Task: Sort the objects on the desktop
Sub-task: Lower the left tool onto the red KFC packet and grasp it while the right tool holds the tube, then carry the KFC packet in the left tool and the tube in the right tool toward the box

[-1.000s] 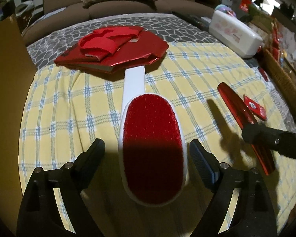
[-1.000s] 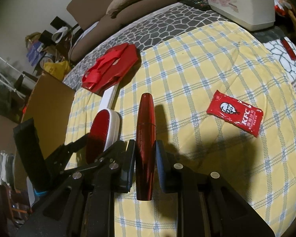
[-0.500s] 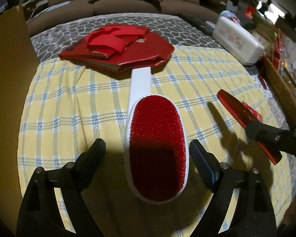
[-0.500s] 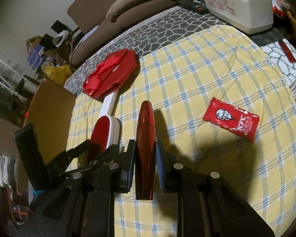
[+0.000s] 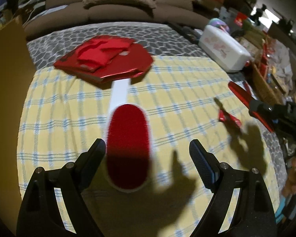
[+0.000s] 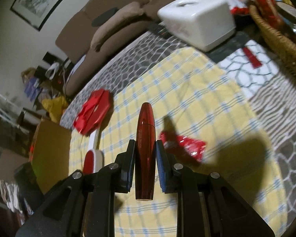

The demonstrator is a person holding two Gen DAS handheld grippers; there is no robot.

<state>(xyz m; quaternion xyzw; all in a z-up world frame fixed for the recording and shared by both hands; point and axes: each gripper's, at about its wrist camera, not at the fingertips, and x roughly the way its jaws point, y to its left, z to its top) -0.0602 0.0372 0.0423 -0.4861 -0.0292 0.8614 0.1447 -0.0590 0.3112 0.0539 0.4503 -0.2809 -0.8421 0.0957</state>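
Your right tool (image 6: 145, 169) is clenched on the red tube (image 6: 145, 148), both pads pressed against its sides. The tube sticks out forward between the fingers and is lifted clear of the yellow checked cloth (image 6: 187, 98). Below and just right of it lies the red sachet (image 6: 184, 146), flat on the cloth.

Your left tool (image 5: 147, 154) is released, its jaws spread wide and holding nothing. The lint brush (image 5: 128, 148) lies on the cloth under it, closer to the left finger than to the right; this view is blurred, so you cannot tell whether that finger touches it. The brush's white handle (image 5: 120, 91) runs away from you and its far end goes under the red folded bag (image 5: 108, 59).

From the left view, the tube in your right tool shows at the right edge, with the sachet just beside it. The white box (image 5: 225, 51) stands well apart at the far right of the tabletop, next to a wicker basket (image 6: 276, 39).
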